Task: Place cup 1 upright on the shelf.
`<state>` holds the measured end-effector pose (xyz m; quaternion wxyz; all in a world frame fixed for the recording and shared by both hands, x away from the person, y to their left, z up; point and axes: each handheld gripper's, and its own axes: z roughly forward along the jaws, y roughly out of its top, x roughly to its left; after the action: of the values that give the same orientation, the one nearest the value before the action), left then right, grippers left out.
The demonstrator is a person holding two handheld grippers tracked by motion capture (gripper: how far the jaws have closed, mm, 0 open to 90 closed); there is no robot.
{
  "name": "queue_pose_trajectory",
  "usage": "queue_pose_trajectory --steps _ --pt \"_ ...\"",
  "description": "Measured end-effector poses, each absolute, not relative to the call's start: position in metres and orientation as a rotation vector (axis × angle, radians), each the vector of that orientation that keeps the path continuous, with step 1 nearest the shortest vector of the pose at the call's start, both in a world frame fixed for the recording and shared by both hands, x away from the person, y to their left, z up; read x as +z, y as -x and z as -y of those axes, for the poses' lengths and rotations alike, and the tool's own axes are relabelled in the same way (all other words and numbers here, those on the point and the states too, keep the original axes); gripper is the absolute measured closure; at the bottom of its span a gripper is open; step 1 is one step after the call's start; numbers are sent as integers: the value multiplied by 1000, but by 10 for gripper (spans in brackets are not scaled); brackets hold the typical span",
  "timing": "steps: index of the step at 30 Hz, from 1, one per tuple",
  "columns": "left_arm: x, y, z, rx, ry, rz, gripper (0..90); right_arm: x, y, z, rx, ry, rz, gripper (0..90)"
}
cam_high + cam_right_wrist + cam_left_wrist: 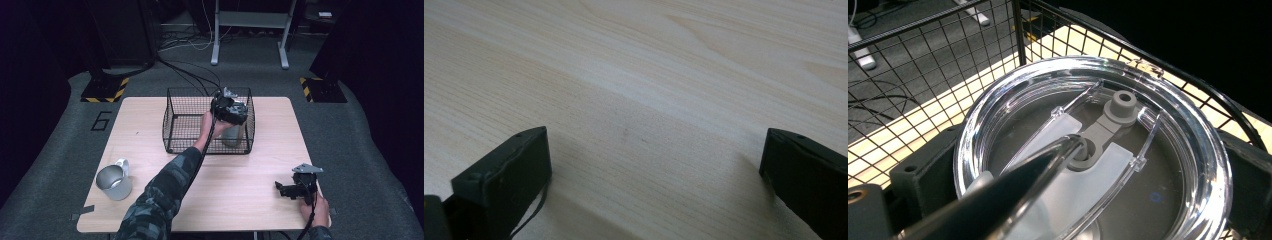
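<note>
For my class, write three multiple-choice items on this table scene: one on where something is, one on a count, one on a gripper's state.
1. Where does the tumbler with the clear lid stand?
A. Inside the wire basket
B. Beside the metal cup
C. At the table's near right corner

2. How many vessels stand on the table outside the basket?
A. None
B. One
C. Three

3. How do the right gripper's jaws stand?
A. Shut on a lid
B. Shut on nothing
C. Wide apart over bare wood

Answers:
1 A, the high view shows the tumbler within the mesh walls, under the left gripper.
2 B, only the metal cup stands near the left corner.
3 C, the right gripper view shows bare table between its jaws.
</note>
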<state>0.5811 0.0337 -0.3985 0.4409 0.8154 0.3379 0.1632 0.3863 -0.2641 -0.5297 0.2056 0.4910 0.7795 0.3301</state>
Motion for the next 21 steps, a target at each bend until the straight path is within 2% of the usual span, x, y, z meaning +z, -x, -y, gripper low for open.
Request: queue_pose_trajectory --steps 21 --pt "-381 -567 -44 401 -1990 -833 1 -530 -387 264 928 -1364 -2160 0"
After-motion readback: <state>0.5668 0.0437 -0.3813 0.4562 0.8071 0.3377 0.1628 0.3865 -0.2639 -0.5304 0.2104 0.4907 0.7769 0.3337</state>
